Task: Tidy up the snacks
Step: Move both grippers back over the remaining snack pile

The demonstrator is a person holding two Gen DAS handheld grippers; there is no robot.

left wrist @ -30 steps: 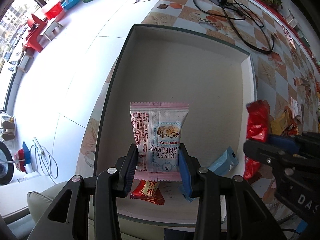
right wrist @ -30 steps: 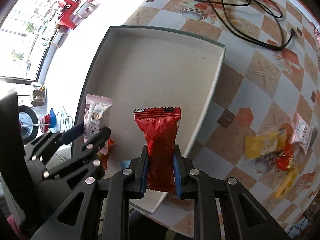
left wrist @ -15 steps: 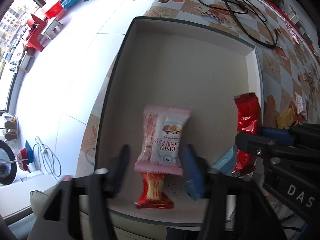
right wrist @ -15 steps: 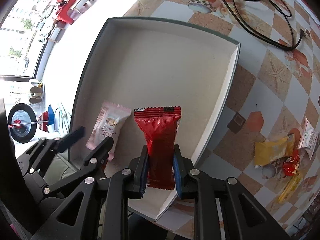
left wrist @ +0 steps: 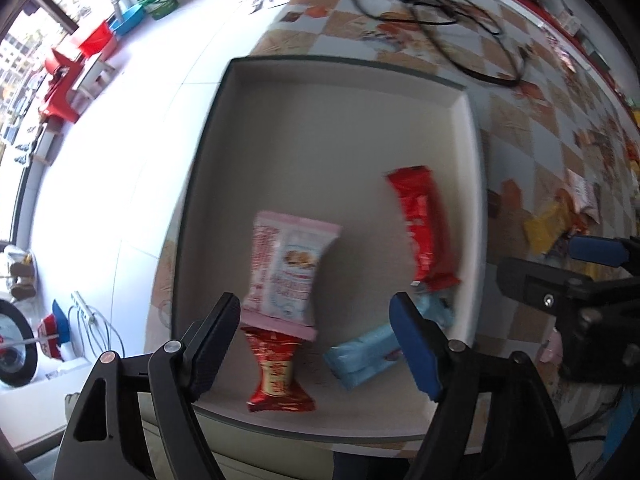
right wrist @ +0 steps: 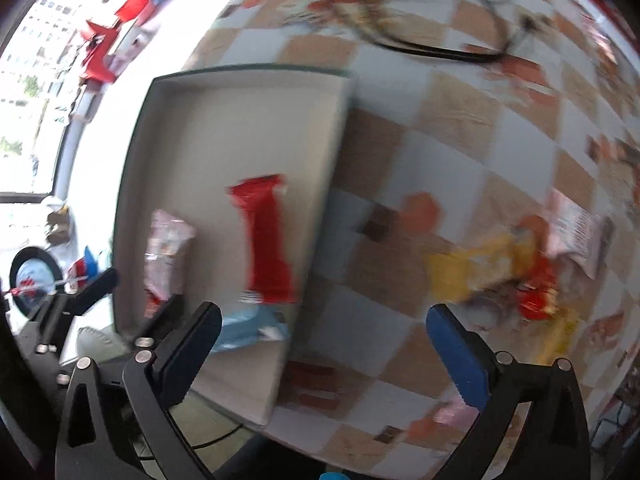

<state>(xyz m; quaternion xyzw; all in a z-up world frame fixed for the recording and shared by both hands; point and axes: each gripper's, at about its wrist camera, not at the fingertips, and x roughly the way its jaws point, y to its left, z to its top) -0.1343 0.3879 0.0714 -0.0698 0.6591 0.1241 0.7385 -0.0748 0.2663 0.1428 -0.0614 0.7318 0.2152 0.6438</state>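
A shallow white box [left wrist: 304, 128] sits at the table's left edge. In it lie a pink cranberry crisp packet [left wrist: 286, 270], a plain red packet [left wrist: 424, 224], a red-and-gold candy [left wrist: 276, 372] and a light blue packet [left wrist: 364, 354]. My left gripper [left wrist: 316, 344] is open and empty above the box's near end. My right gripper [right wrist: 324, 356] is open and empty over the box's right rim [right wrist: 320, 208]; the red packet [right wrist: 268, 244] and pink packet [right wrist: 166, 252] lie in the box beyond it. Both views are blurred.
A pile of loose snacks, yellow [right wrist: 476, 268], red [right wrist: 536, 296] and white-pink [right wrist: 576, 236], lies on the checkered tablecloth right of the box. Black cables [left wrist: 432, 20] trail across the far table. The floor drops away left of the box.
Both grippers have opened and pulled back. The pink packet and the red packet have dropped out of them into the box.
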